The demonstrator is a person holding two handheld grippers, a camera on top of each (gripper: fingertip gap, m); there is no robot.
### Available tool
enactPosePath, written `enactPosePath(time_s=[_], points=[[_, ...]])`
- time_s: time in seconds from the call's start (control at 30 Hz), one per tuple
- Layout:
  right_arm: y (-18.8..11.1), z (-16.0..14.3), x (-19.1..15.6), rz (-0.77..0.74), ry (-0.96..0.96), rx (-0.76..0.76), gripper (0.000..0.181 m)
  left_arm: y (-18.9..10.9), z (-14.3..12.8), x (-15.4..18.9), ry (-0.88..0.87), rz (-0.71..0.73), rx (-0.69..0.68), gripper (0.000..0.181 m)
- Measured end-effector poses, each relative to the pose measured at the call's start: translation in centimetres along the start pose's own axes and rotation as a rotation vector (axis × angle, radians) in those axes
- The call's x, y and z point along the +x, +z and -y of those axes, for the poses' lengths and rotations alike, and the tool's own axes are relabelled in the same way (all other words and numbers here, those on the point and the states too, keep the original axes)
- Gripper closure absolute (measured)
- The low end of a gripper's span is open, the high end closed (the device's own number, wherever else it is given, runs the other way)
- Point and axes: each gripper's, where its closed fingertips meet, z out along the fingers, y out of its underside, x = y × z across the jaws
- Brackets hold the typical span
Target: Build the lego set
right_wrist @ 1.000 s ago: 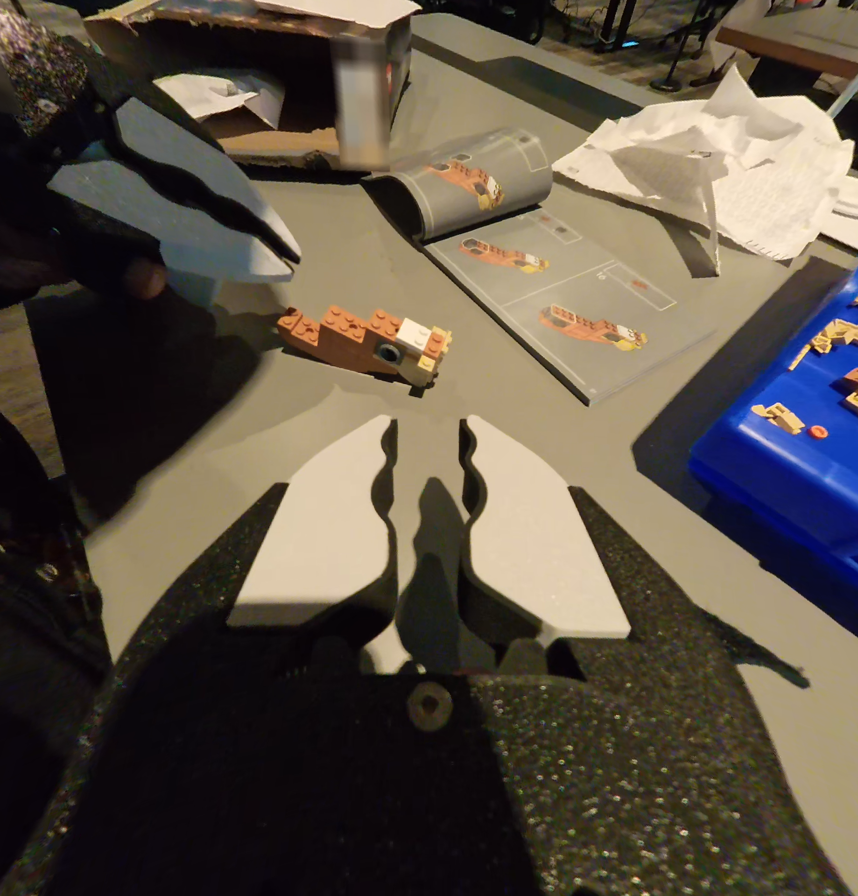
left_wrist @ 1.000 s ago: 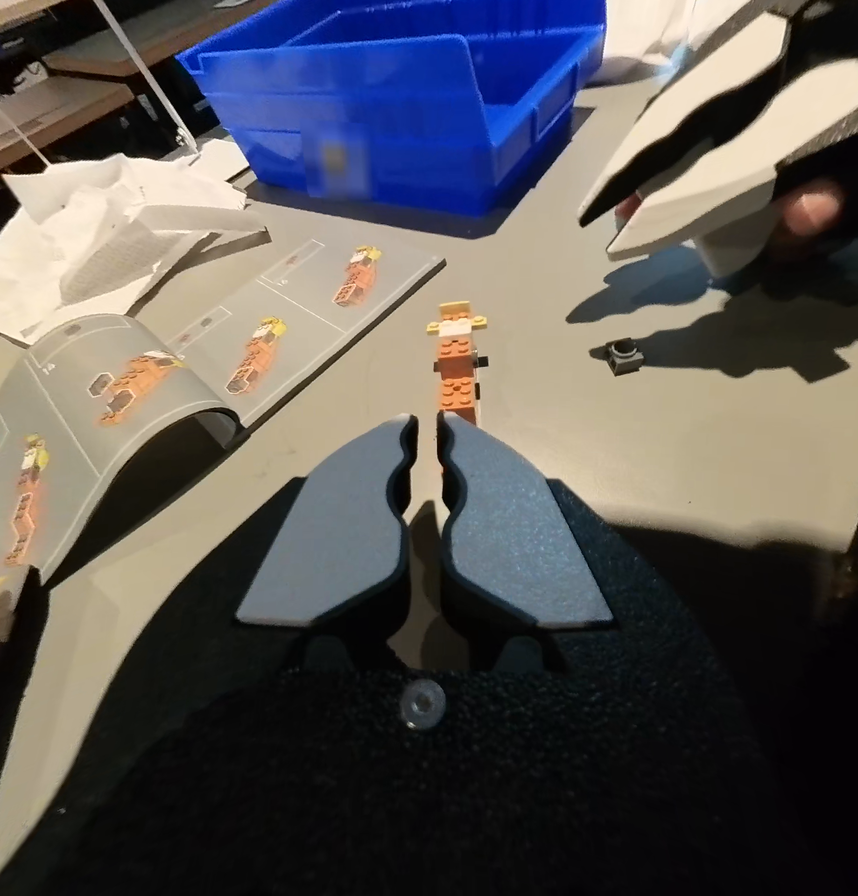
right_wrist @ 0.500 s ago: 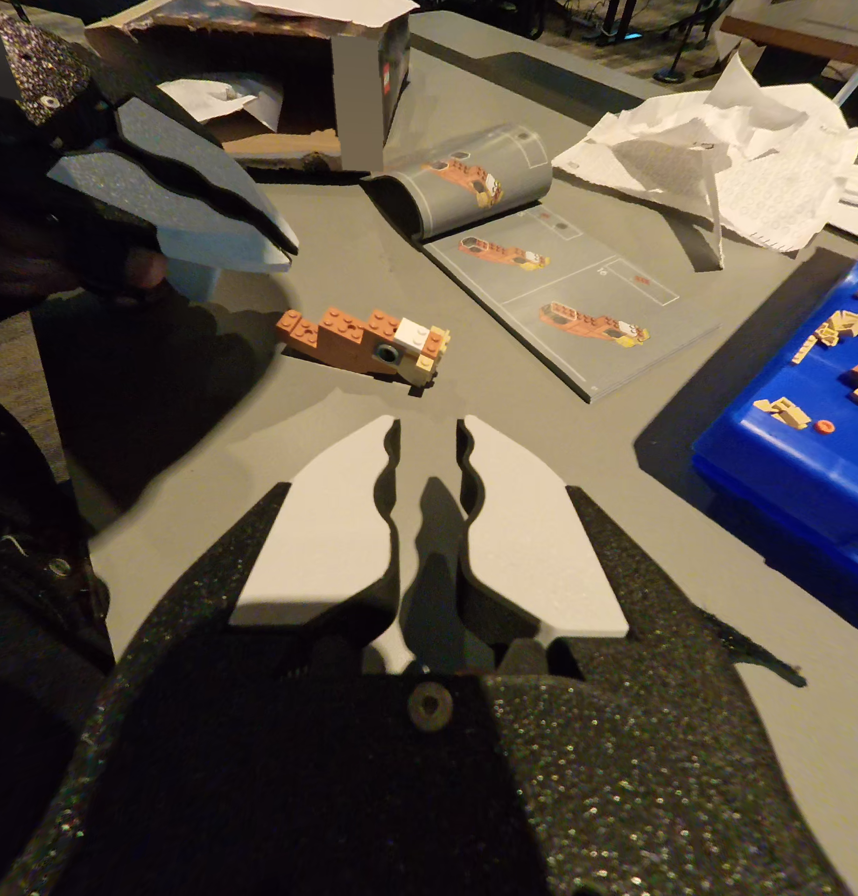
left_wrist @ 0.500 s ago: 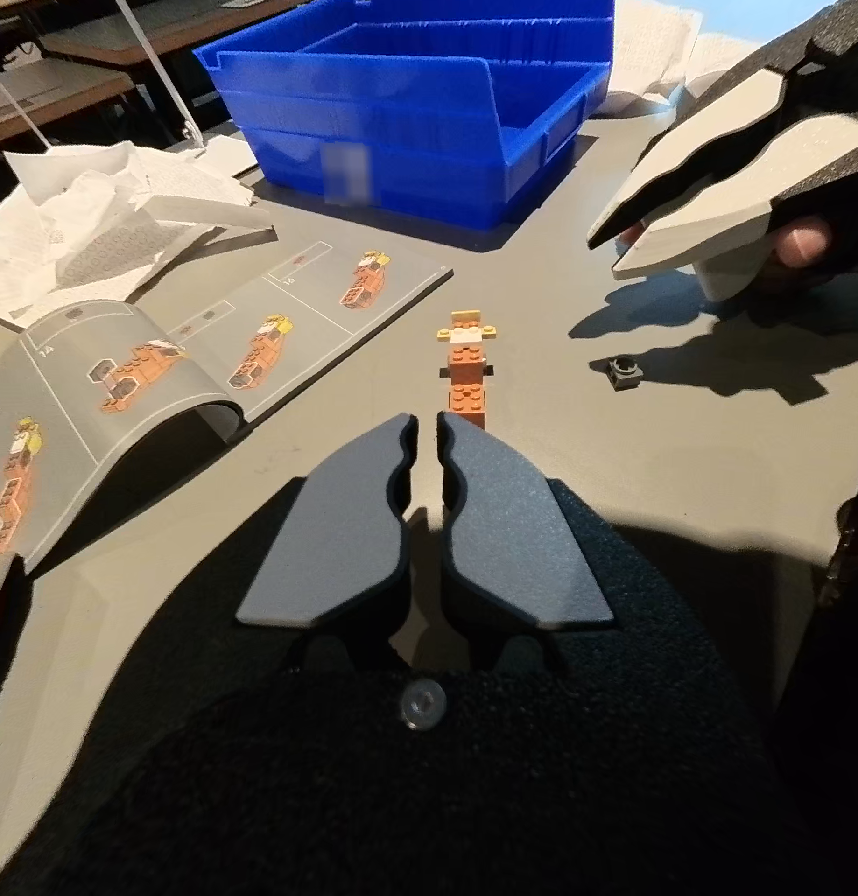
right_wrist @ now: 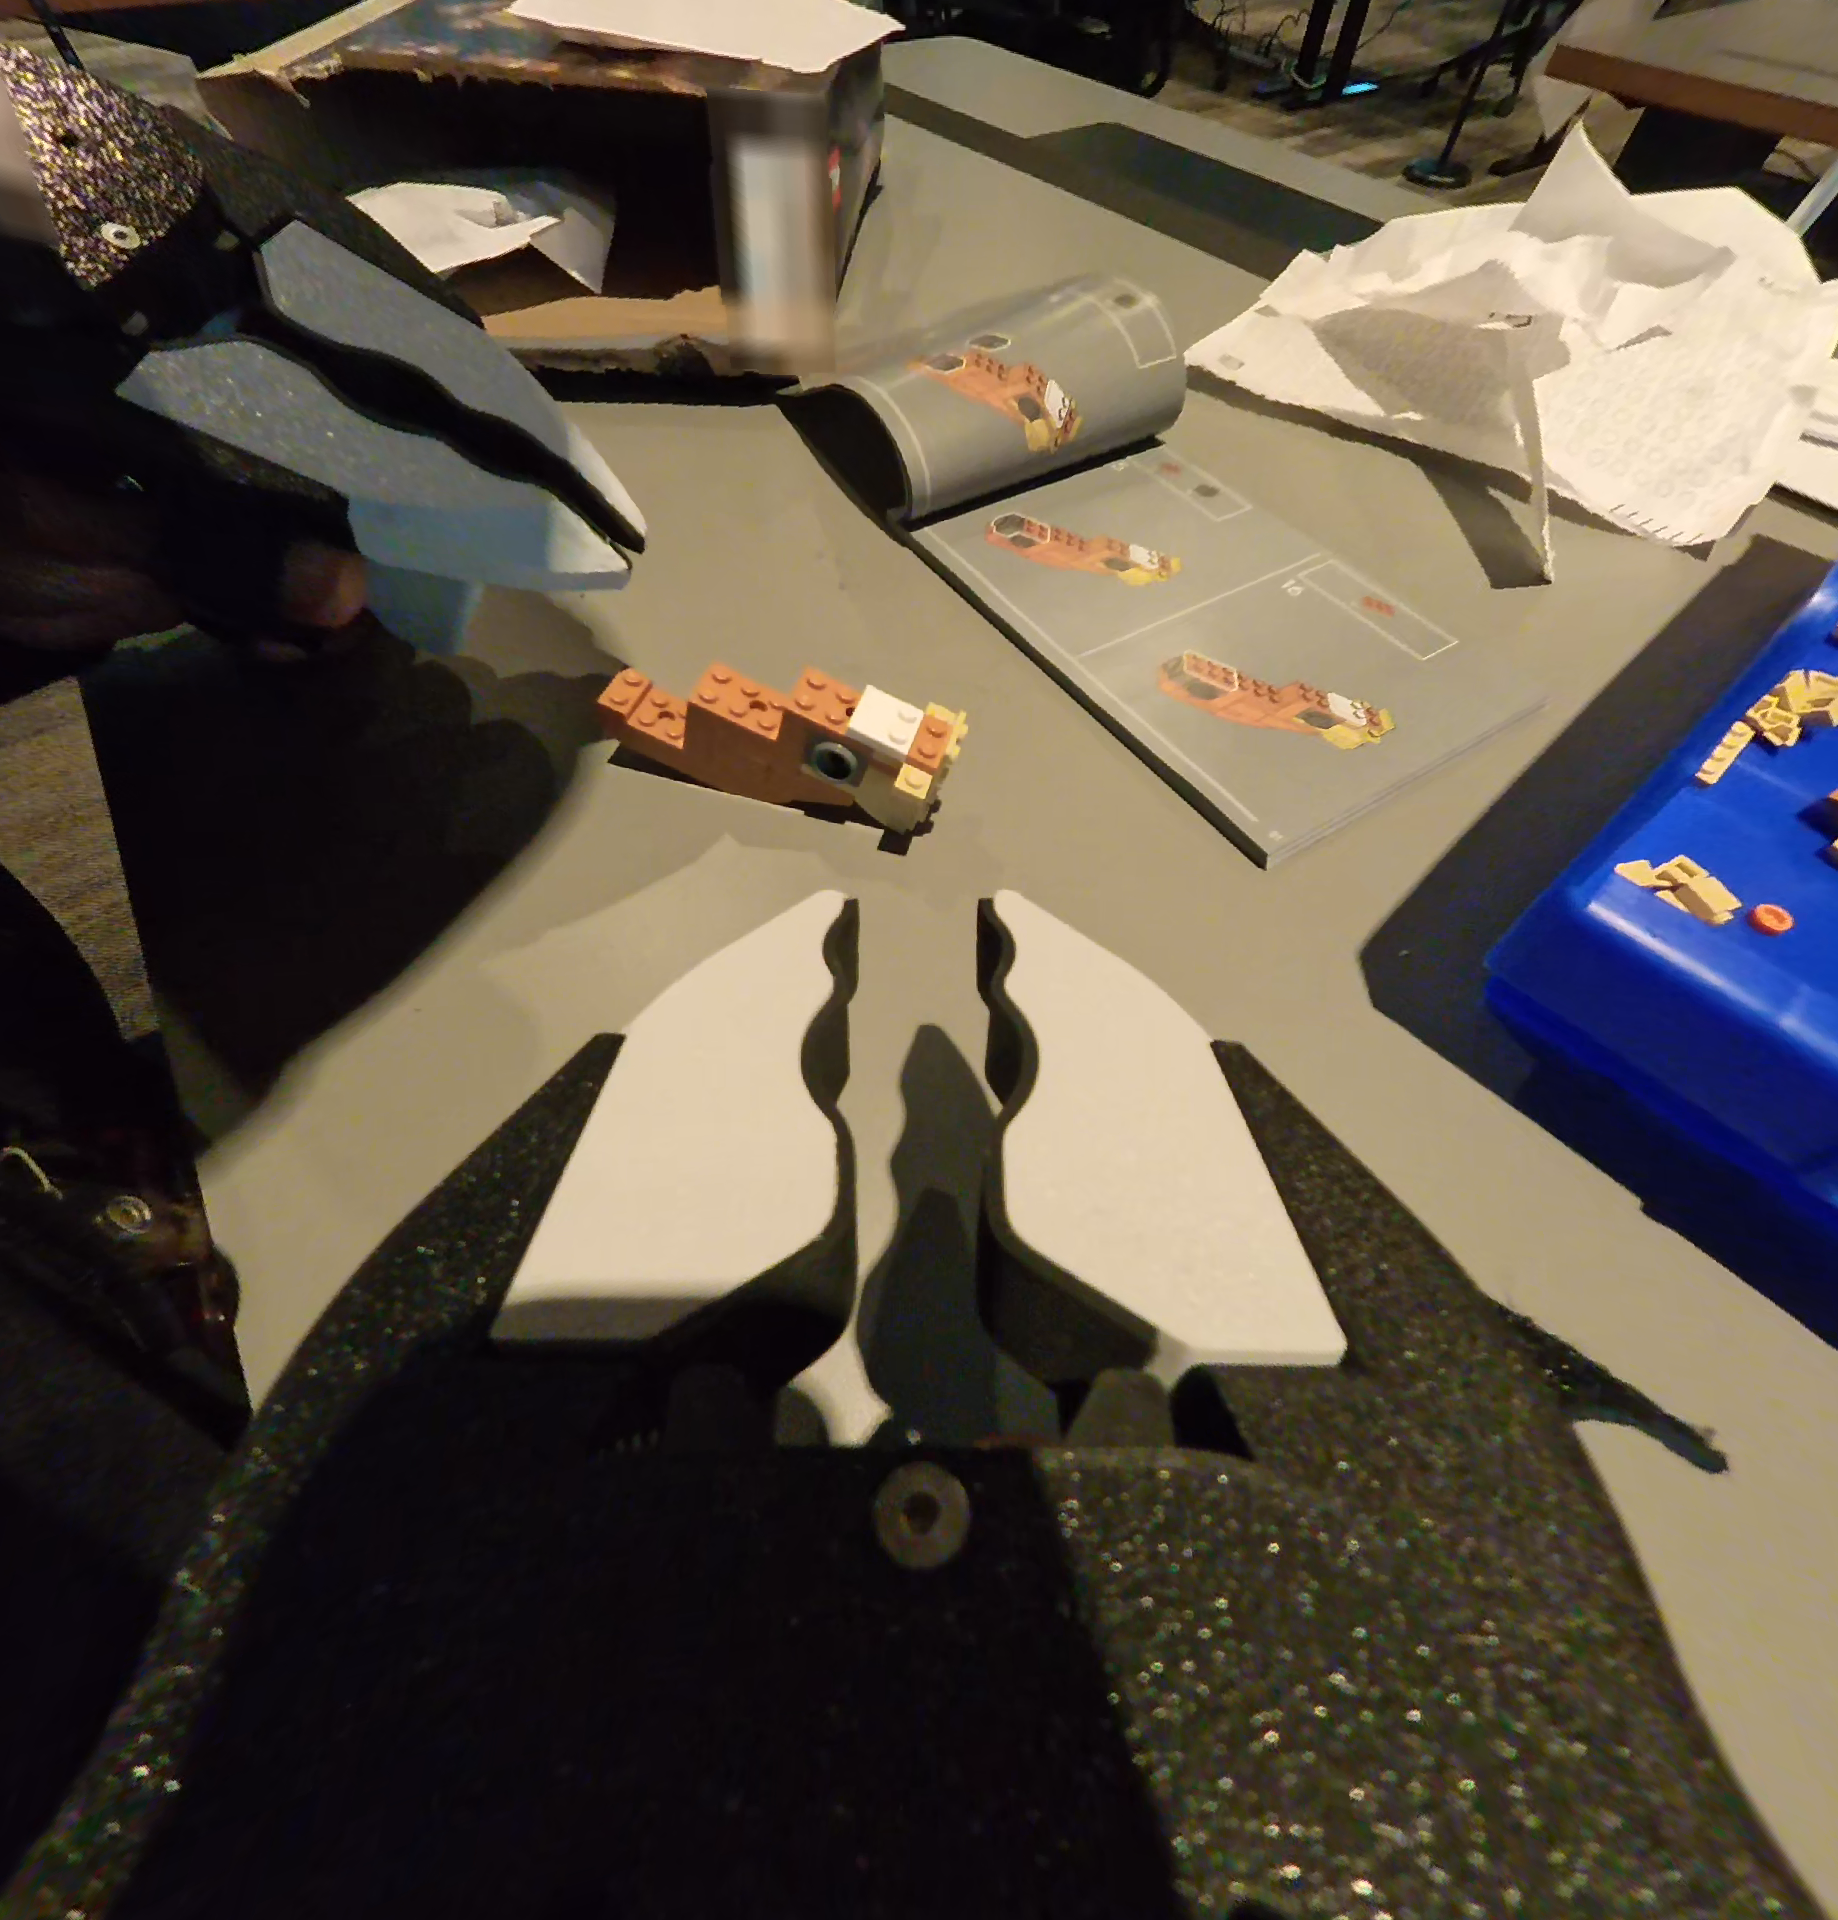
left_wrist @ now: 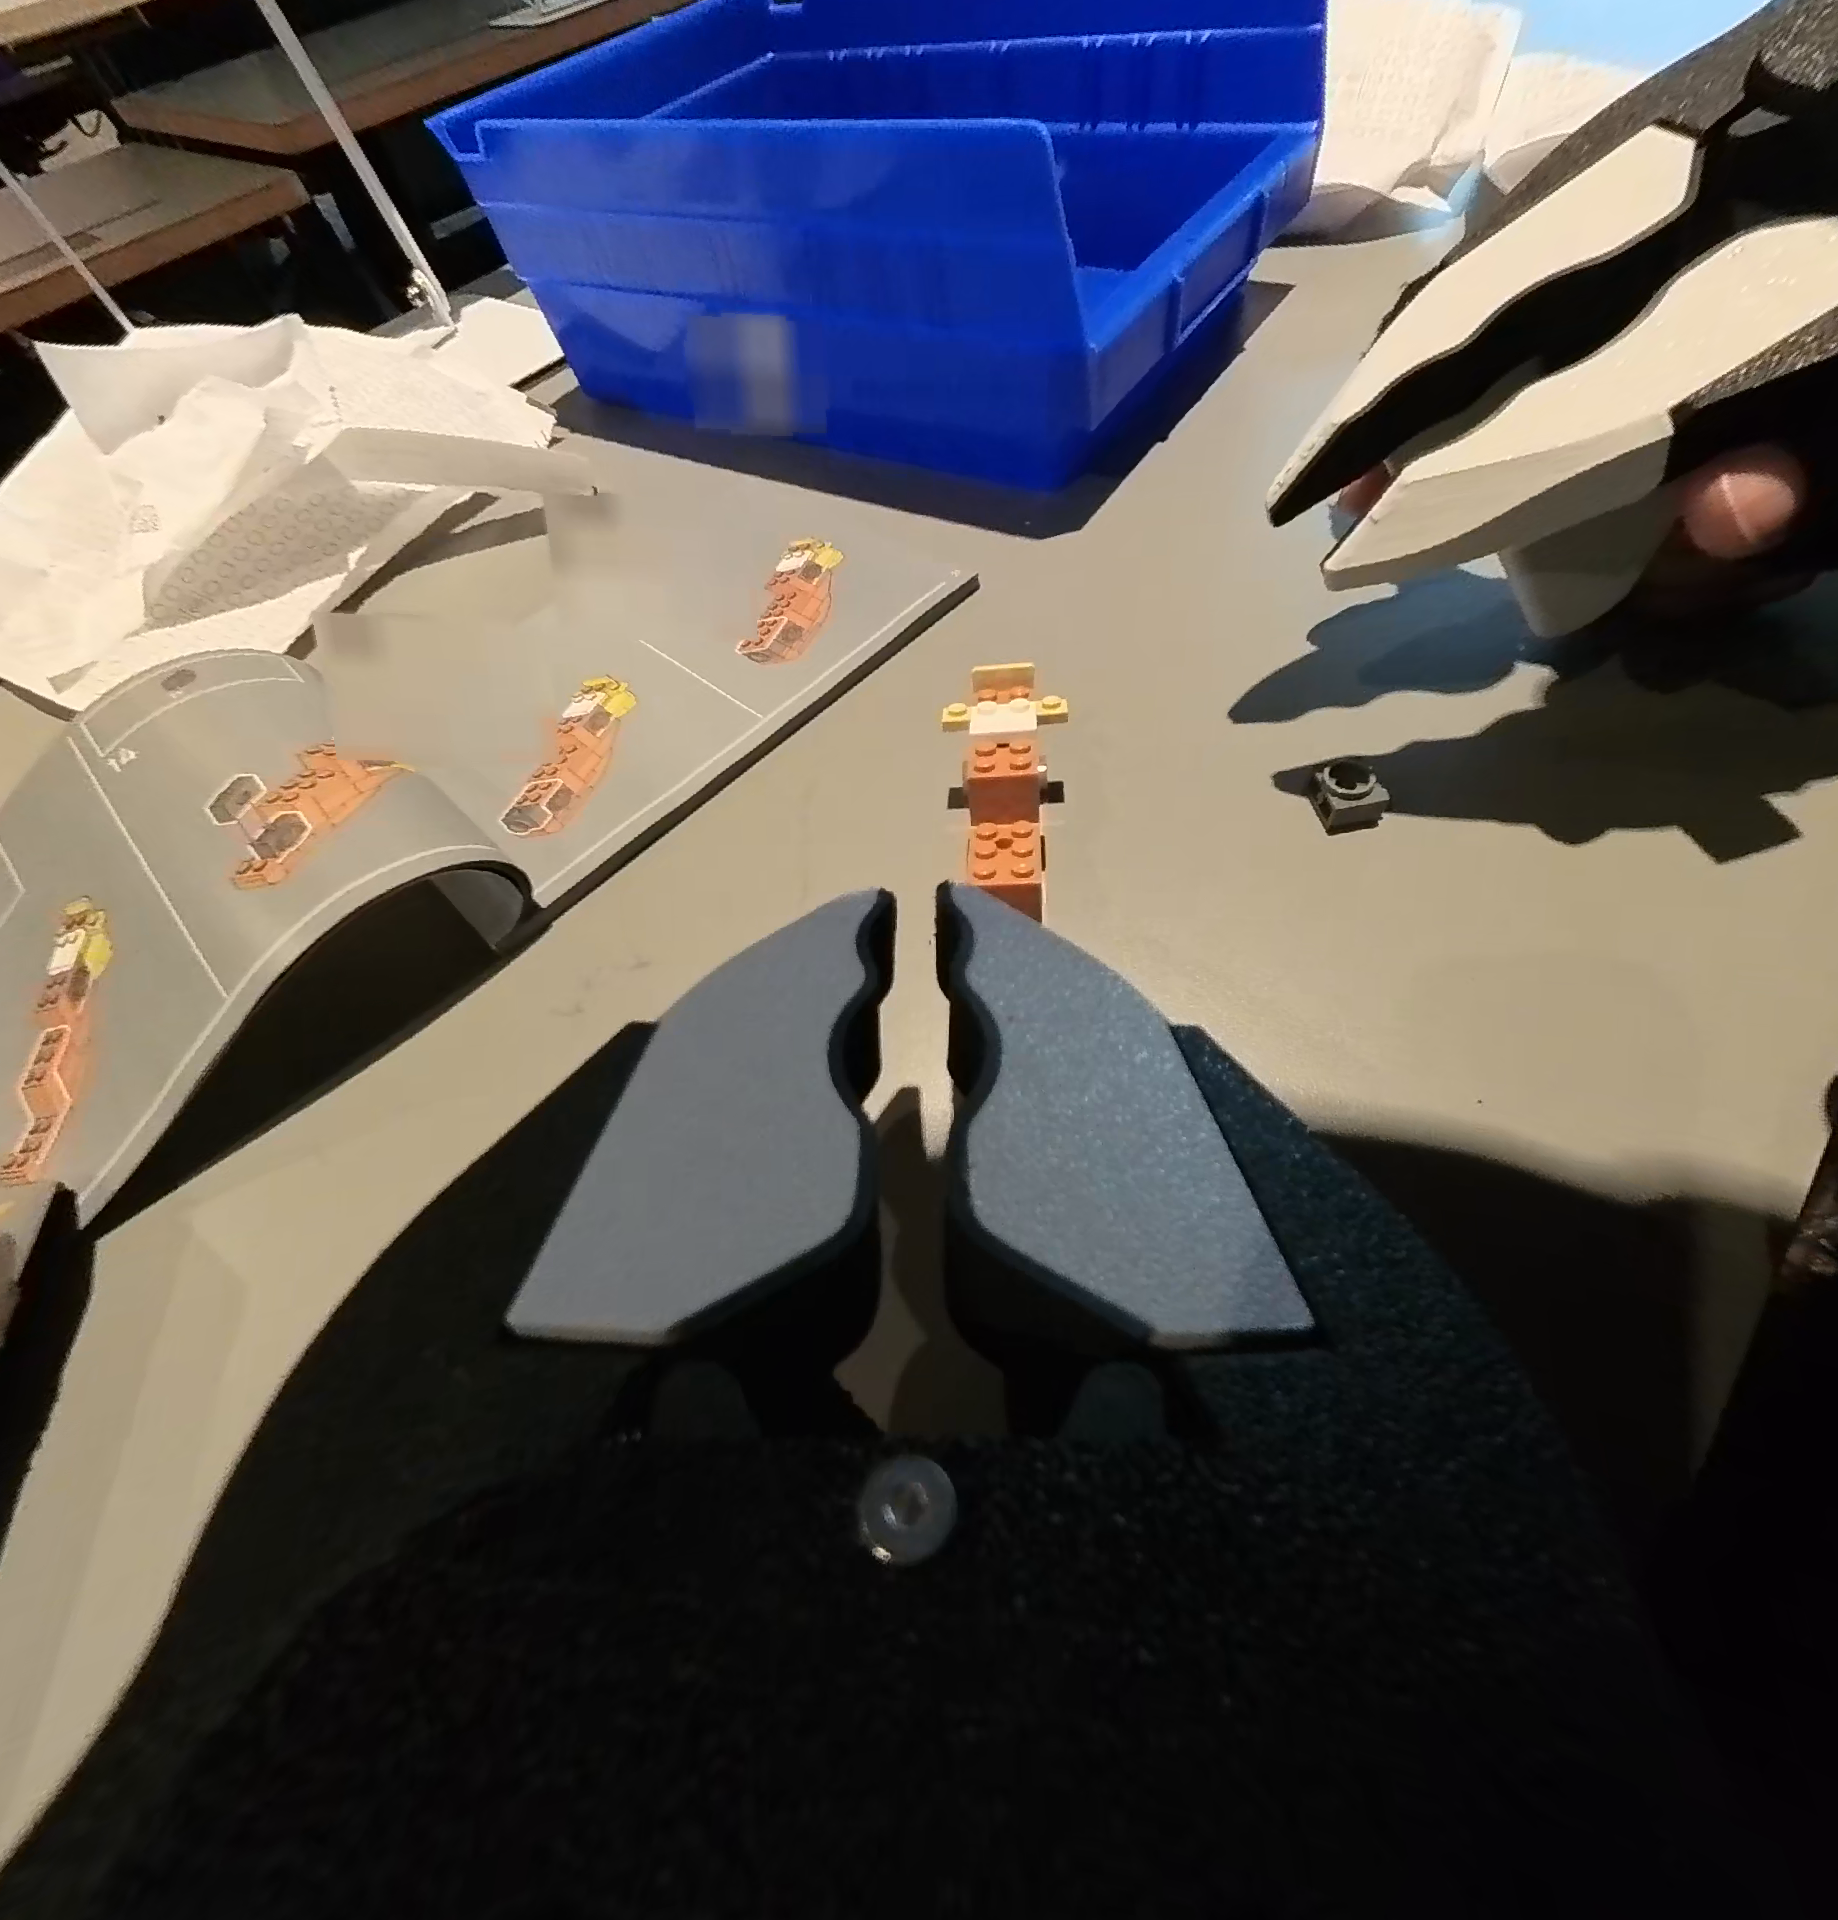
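An orange-brown lego model (left_wrist: 1003, 790) with a white and tan end lies on the grey table (left_wrist: 1154, 1039), just ahead of my left gripper (left_wrist: 913, 906). The left jaws stand nearly together with a thin slit and hold nothing. The model also shows in the right wrist view (right_wrist: 780, 738), ahead and slightly left of my right gripper (right_wrist: 915, 914), which is open and empty. A small dark lego piece (left_wrist: 1346, 795) lies to the right of the model, under the right gripper (left_wrist: 1310, 530). The left gripper (right_wrist: 614, 540) hovers to the left of the model.
An open instruction booklet (left_wrist: 582, 727) lies left of the model. A blue bin (left_wrist: 894, 260) stands behind it and holds loose tan pieces (right_wrist: 1673, 888). Crumpled white paper (left_wrist: 219, 468) lies at far left. A torn cardboard box (right_wrist: 582, 156) stands beyond the left gripper. The tips of one gripper are about 12 cm away from the tips of the other.
The left gripper has drawn back slightly, so the model sits a little farther ahead of it. The right gripper has barely moved. Neither gripper's jaws have changed.
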Motion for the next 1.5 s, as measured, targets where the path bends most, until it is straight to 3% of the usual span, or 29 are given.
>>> enactPosePath(time_s=[0.8,1.07,1.23,1.3,1.4,1.5], points=[[0.1,0.1,-0.1,0.005,-0.006,0.005,0.160,-0.2,0.2,-0.3,-0.021,0.007,0.018,0.174],[-0.9,1.1,0.5,0.008,0.056,0.106,0.160,-0.2,0.2,-0.4,-0.084,-0.039,0.021,0.174],[-2.0,1.8,1.2,0.089,0.150,0.189,0.159,-0.3,0.3,-0.5,-0.118,-0.067,0.027,0.174],[-3.1,2.6,3.6,0.048,0.023,0.190,0.157,-0.1,0.1,-0.6,-0.146,-0.076,0.010,0.174],[-6.5,8.1,11.0,-0.068,-0.337,0.206,0.157,0.1,-0.1,-1.0,-0.181,-0.075,-0.003,0.174],[-5.4,11.5,17.7,0.045,-0.708,0.039,0.149,0.1,-0.2,-1.0,-0.184,-0.073,-0.009,0.174]])
